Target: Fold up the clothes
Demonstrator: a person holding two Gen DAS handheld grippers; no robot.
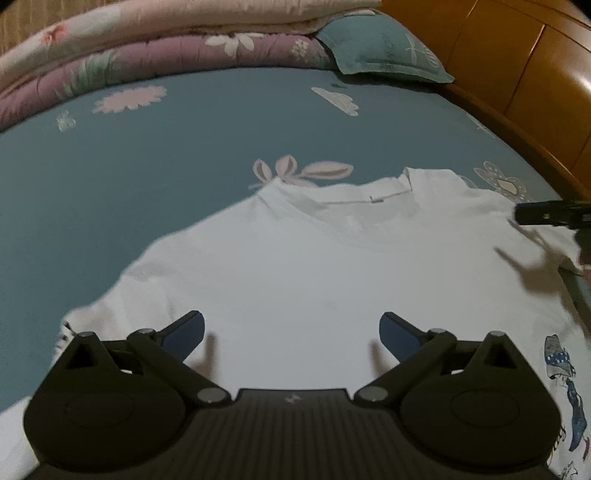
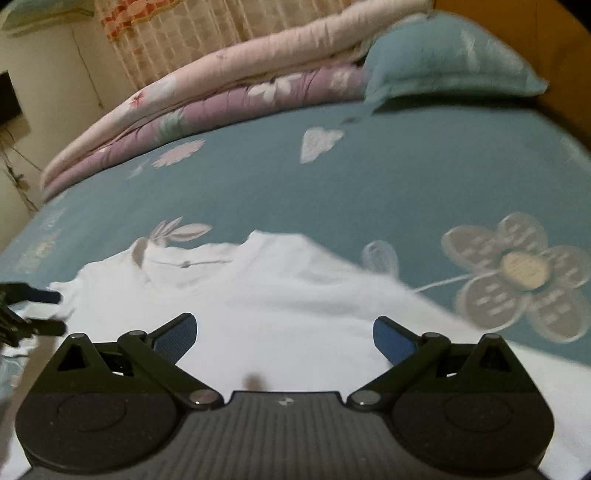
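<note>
White T-shirt [image 1: 295, 266] lies spread flat on the bed, on a teal sheet [image 1: 147, 177] printed with pale flowers and leaves, its round collar [image 1: 354, 203] turned toward the far side and a small tag showing inside the neck; one sleeve [image 1: 92, 317] spreads out to the left in the left wrist view, and a printed piece of fabric with blue figures [image 1: 565, 398] shows at the lower right edge there, though whether it belongs to the same shirt cannot be told; the left gripper [image 1: 291, 332] hangs just above the body of the shirt, its jaws spread wide with nothing between them, the blue pads [image 1: 186, 332] apart and casting shadows on the cloth; the right gripper [image 2: 284, 336] hangs likewise over the shirt nearer its other shoulder, jaws wide apart and holding nothing; each gripper shows as a dark shape at the edge of the other's view, the right one near the shirt's right shoulder, the left one by the opposite shoulder; at the far side of the bed a folded quilt [image 1: 166, 48], pink over purple with a flower print, lies along the edge, and a teal pillow [image 1: 380, 48] rests beside it, touching its end; a wooden headboard [image 1: 517, 74] curves along the right; in the right wrist view a curtain [image 2: 207, 29] hangs behind the quilt; that view is somewhat blurred.
</note>
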